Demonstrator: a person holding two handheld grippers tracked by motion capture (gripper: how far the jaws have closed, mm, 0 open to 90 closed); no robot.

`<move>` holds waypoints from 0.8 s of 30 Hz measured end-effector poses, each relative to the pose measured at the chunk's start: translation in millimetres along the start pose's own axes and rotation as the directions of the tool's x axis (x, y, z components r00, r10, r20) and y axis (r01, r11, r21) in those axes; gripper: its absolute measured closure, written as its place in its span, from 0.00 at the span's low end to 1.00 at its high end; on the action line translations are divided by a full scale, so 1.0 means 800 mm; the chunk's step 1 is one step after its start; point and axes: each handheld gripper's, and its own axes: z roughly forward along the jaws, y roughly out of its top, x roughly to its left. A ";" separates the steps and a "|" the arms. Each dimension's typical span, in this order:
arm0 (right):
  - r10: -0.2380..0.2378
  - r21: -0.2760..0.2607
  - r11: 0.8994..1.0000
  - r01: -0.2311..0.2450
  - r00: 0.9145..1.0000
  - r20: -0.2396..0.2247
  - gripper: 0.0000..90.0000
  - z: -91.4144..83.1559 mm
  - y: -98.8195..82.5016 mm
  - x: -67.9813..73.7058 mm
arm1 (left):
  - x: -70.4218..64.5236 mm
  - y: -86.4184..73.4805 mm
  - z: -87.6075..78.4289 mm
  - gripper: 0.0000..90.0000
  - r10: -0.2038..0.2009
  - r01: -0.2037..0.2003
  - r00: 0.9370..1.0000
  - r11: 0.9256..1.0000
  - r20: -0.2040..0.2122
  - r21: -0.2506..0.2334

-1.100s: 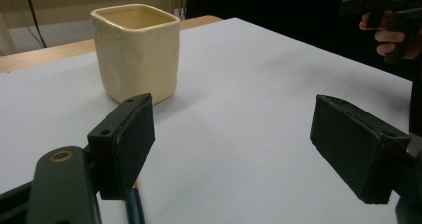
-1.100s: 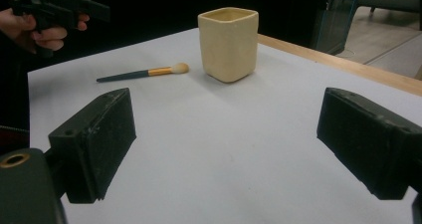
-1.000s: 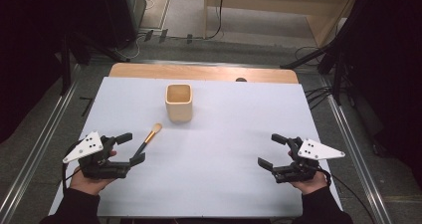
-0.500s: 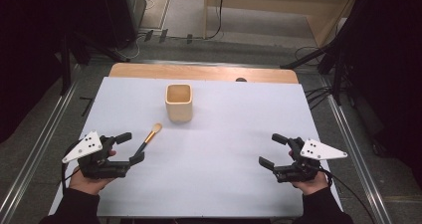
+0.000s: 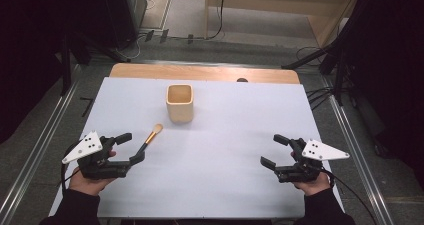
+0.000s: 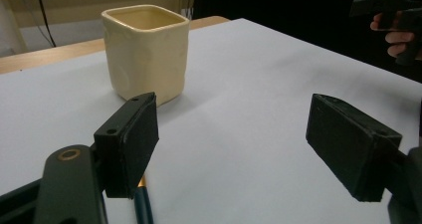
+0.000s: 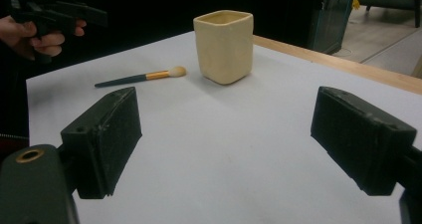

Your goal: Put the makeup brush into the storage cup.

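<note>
Cream cup (image 5: pixel 179 103); brush (image 5: pixel 150 136) dark handle, gold ferrule; white table (image 5: pixel 240 135)

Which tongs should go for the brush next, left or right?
Left. The left tongs are open right beside the handle end of the brush, which lies on the table's left half near the cup. The right tongs are open too, but far across the table.
</note>
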 end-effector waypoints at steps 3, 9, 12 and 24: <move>-0.004 -0.005 1.000 0.004 1.000 -0.006 0.16 -0.001 0.000 0.001 | 0.000 0.000 0.000 0.24 -0.001 0.001 1.000 1.000 -0.001 0.000; -0.004 -0.005 1.000 0.004 1.000 -0.009 0.16 0.000 0.001 0.001 | 0.002 0.000 -0.002 0.25 0.006 -0.006 1.000 1.000 -0.022 0.005; -0.008 -0.004 1.000 0.008 1.000 -0.013 0.16 0.000 0.001 0.002 | 0.006 0.000 -0.002 0.25 -0.006 0.007 1.000 1.000 -0.030 0.006; -0.012 0.013 1.000 0.012 1.000 -0.010 0.16 0.002 0.001 0.004 | 0.011 0.004 -0.006 0.28 -0.056 0.057 0.998 0.998 -0.041 0.026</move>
